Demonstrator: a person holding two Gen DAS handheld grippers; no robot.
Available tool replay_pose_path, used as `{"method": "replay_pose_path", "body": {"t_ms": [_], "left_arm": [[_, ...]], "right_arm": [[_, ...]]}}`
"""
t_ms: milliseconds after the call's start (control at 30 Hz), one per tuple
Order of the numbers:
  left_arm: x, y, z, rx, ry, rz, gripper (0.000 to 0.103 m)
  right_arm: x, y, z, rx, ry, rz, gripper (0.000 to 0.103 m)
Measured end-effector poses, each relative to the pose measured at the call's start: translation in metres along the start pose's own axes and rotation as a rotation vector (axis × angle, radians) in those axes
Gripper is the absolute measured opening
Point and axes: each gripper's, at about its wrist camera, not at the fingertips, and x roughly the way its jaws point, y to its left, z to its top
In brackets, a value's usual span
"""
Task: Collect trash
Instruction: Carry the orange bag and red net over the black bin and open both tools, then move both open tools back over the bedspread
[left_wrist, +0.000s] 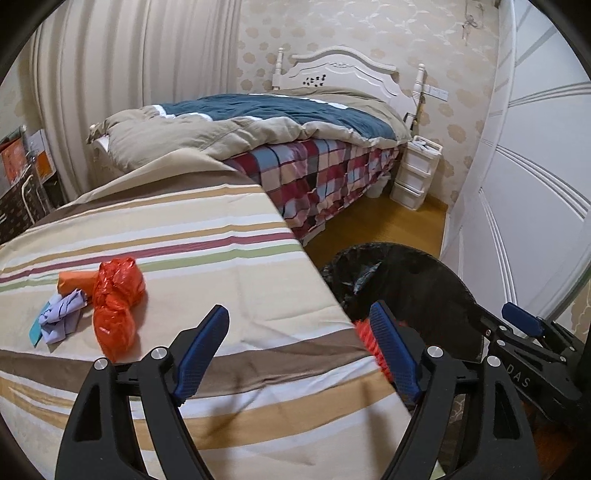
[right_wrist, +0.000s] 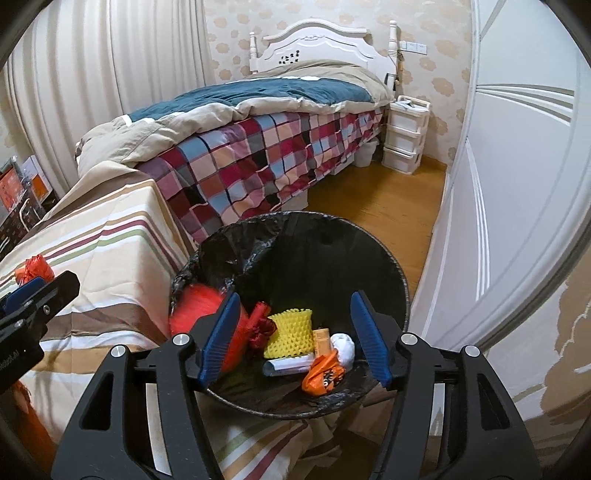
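A black lined trash bin stands on the floor beside the striped table; it also shows in the left wrist view. Inside lie a red net, a yellow foam sleeve, an orange wrapper, a white wad and a grey tube. My right gripper is open and empty above the bin. On the striped cloth lie a red plastic bag, an orange piece and crumpled lilac paper. My left gripper is open and empty over the table's right edge.
A bed with a checked blanket stands behind the table. A white drawer unit is by the headboard. White wardrobe doors line the right side. Wooden floor lies between bed and wardrobe. Boxes stand at the far left.
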Motion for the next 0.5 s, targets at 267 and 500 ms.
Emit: {"method": "replay_pose_path", "body": {"t_ms": [267, 500], "left_arm": [[-0.008, 0.008, 0.001, -0.008, -0.012, 0.021, 0.078], [-0.027, 0.044, -0.006, -0.051, -0.018, 0.082, 0.078]], "right_arm": [[-0.007, -0.004, 0.002, 0.008, -0.011, 0.004, 0.060], [-0.014, 0.029, 0.003, -0.044, -0.012, 0.068, 0.060]]}}
